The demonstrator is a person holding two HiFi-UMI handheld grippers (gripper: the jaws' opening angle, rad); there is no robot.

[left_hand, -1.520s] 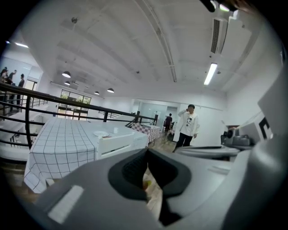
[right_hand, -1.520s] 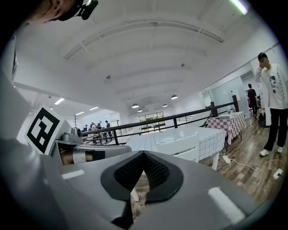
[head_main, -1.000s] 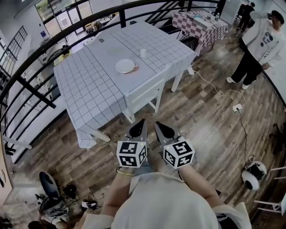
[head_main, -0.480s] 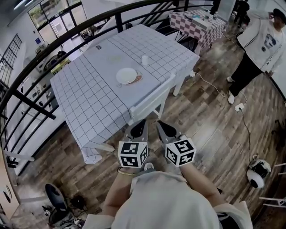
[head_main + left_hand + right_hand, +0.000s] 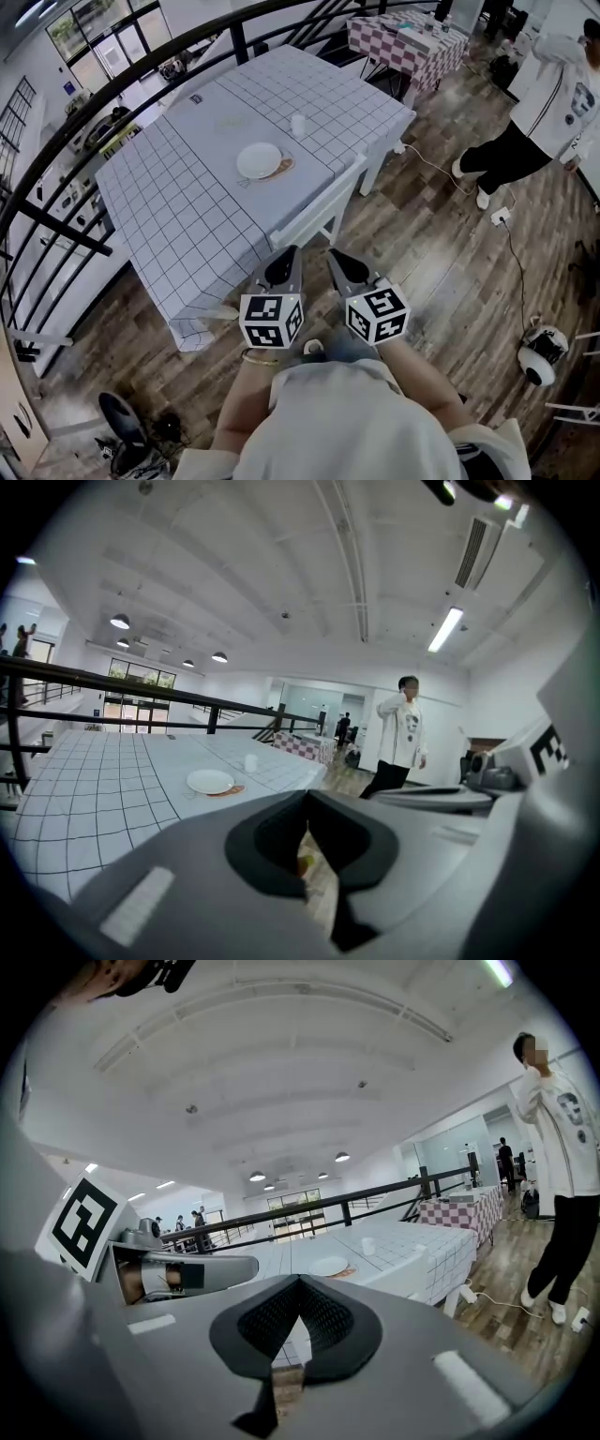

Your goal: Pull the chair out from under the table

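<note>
A white chair (image 5: 319,199) stands pushed in under the table (image 5: 178,216), which is covered by a white grid-pattern cloth; only the chair's backrest and legs show. My left gripper (image 5: 289,255) and right gripper (image 5: 335,255) are side by side, pointing at the backrest from just short of it without touching it. Both are shut with nothing between their fingers. The left gripper view shows the shut left gripper (image 5: 307,847) with the tabletop (image 5: 103,785) beyond. In the right gripper view, the chair (image 5: 401,1277) lies just past the shut right gripper (image 5: 298,1321).
A white plate (image 5: 260,160) and a small white cup (image 5: 298,125) sit on the table. A black railing (image 5: 56,141) runs behind it. A person (image 5: 553,103) stands at the right near a floor cable and power strip (image 5: 500,217). A checkered table (image 5: 403,37) is farther back.
Both grippers and the view have moved closer to the table and chair. The person at the right has shifted position, one leg stepping out.
</note>
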